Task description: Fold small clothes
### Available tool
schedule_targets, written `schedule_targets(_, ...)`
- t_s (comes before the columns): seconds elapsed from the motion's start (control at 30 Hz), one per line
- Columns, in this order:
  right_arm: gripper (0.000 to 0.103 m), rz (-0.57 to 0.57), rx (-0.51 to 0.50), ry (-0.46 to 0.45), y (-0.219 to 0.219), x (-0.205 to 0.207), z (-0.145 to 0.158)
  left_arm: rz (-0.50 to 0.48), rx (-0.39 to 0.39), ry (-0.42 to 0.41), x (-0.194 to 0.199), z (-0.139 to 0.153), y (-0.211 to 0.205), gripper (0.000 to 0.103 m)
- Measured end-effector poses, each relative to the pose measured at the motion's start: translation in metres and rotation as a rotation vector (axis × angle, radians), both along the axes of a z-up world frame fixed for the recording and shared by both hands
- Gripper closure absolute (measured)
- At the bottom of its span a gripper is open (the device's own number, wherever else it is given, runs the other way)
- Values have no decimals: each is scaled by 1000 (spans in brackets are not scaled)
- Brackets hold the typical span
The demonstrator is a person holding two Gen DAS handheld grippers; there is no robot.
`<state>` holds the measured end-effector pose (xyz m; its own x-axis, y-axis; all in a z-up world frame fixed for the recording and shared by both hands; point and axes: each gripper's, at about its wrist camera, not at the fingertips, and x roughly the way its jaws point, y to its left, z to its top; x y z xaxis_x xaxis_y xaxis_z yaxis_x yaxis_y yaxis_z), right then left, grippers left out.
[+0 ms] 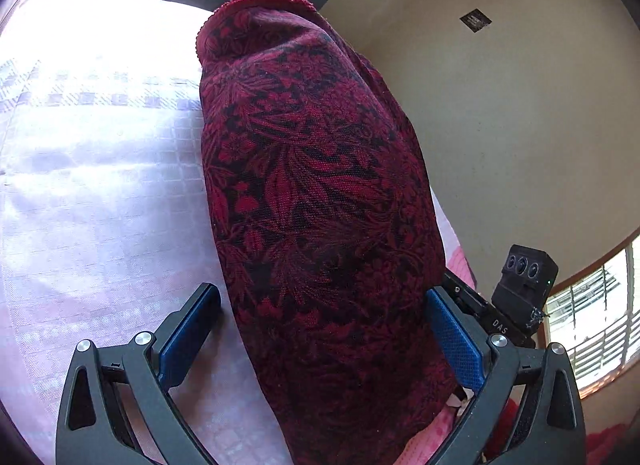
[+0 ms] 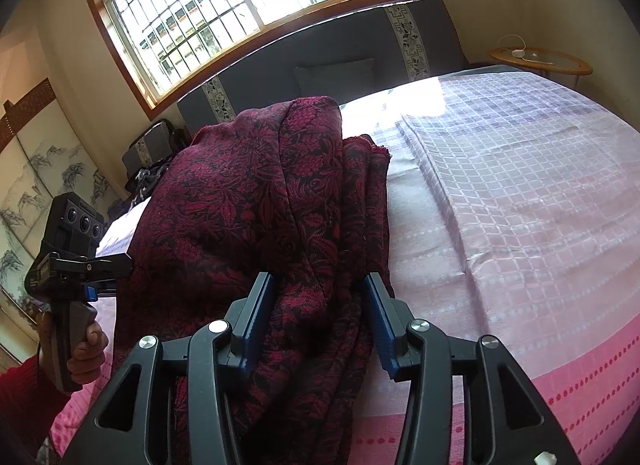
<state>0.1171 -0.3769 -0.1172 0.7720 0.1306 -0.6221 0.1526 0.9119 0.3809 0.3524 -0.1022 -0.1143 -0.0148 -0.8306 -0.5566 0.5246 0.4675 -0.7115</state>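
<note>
Bed: a bed (image 2: pixel 500 185) under a pale lilac checked cover with a pink dotted border is filling the room's middle, with sun glaring on its far end.
Garment: a dark red cloth with a black flower pattern (image 2: pixel 248 193) is lying heaped on the bed's left part in the right wrist view, folds bunching toward the camera; in the left wrist view it (image 1: pixel 320 185) is rising as a tall drape between the pads, with a scalloped hem at the top.
Right tongs: the right tongs (image 2: pixel 319 278) are standing partly apart, with the cloth gathered between them; it is touching the left pad, while much of the right pad's blue face is showing bare.
Left tongs: the left tongs (image 1: pixel 320 295) are standing wide, the cloth hanging between them, brushing the right pad and staying clear of the left one.
Hand: a hand (image 2: pixel 86 349) in a red sleeve (image 2: pixel 20 393) is gripping the left tool's handle beside the heap.
Headboard: a grey padded headboard (image 2: pixel 340 53) is backing the bed.
Window: a barred, wood-framed window (image 2: pixel 240 5) is letting in strong light above it.
Screen: a painted folding screen (image 2: pixel 36 169) is standing at the left wall.
</note>
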Motion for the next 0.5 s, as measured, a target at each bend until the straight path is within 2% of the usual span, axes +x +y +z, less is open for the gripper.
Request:
schedule_targets(0.07, 58, 2, 0, 0, 0, 0, 0, -32, -9, 7, -1, -1, -11, 3)
schedule_targets(0.17, 49, 4, -5, 5, 2, 0, 0, 3, 35, -43, -7, 3, -21, 3)
schedule_targets(0.2, 35, -5, -10, 10, 2, 0, 0, 18, 40, -54, -9, 3, -23, 3)
schedule_targets(0.23, 28, -14, -9, 17, 1, 1, -1, 31, 45, -63, -11, 3, -23, 6)
schedule_targets(0.33, 25, -20, 1, 22, 1, 1, -1, 60, 51, -56, -10, 2, -17, 21)
schedule_targets(0.37, 23, -16, 13, 28, -1, 2, -2, 63, 51, -55, -10, 3, -15, 25)
schedule_targets(0.43, 9, 6, 70, 62, -7, 7, -5, 61, 57, -52, -12, 3, -14, 26)
schedule_targets(0.5, 9, 20, 161, 108, -19, 14, -11, 60, 63, -57, -12, 5, -14, 26)
